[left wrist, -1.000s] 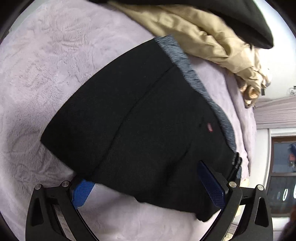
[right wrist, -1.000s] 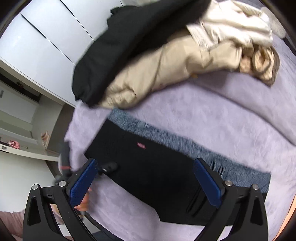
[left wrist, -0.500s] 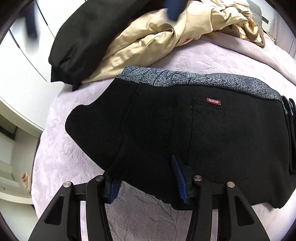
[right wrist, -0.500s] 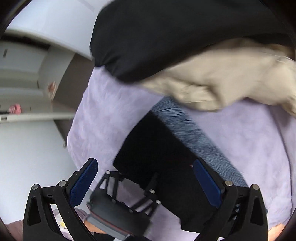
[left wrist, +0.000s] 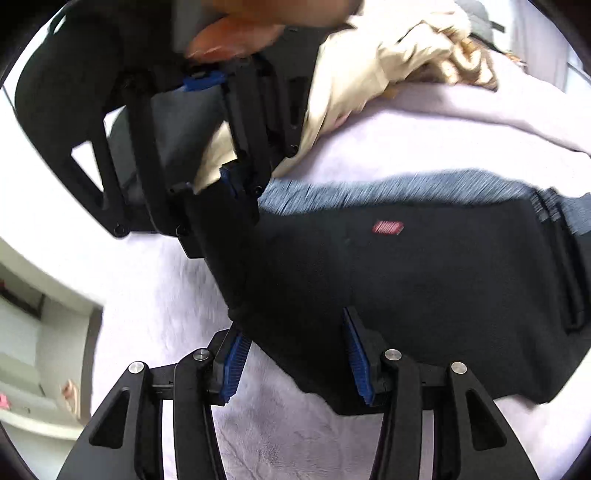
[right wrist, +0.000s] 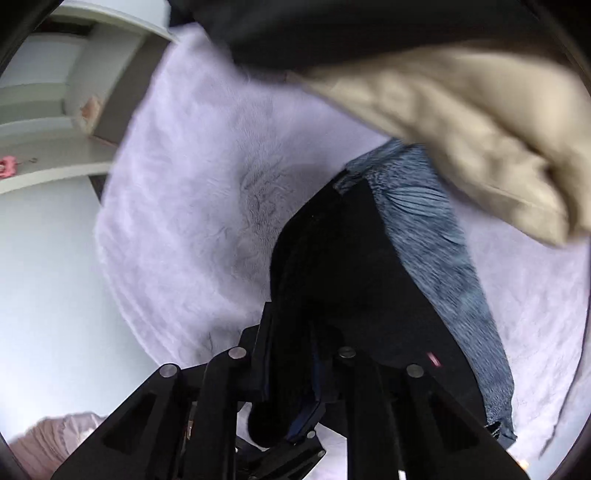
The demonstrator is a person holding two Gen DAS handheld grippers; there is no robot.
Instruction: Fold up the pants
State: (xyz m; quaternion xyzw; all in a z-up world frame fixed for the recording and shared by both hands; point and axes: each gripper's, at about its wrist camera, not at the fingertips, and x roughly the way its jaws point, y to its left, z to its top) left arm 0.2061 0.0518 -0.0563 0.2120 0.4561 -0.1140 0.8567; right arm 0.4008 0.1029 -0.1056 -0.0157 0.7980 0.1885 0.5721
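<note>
The black pants, folded, with a blue-grey waistband and a small red label, lie on a lilac plush cover. My left gripper straddles their near left edge, its blue pads partly closed around the fabric. My right gripper shows in the left wrist view at the pants' far left corner. In the right wrist view my right gripper is shut on the black fabric at that corner.
A beige garment and a black garment are piled behind the waistband. The bed edge drops off at the left, with white shelving beyond. A hand holds the right gripper.
My right gripper came down onto the pants' left corner and closed on it. My left gripper narrowed around the near edge and stayed there.
</note>
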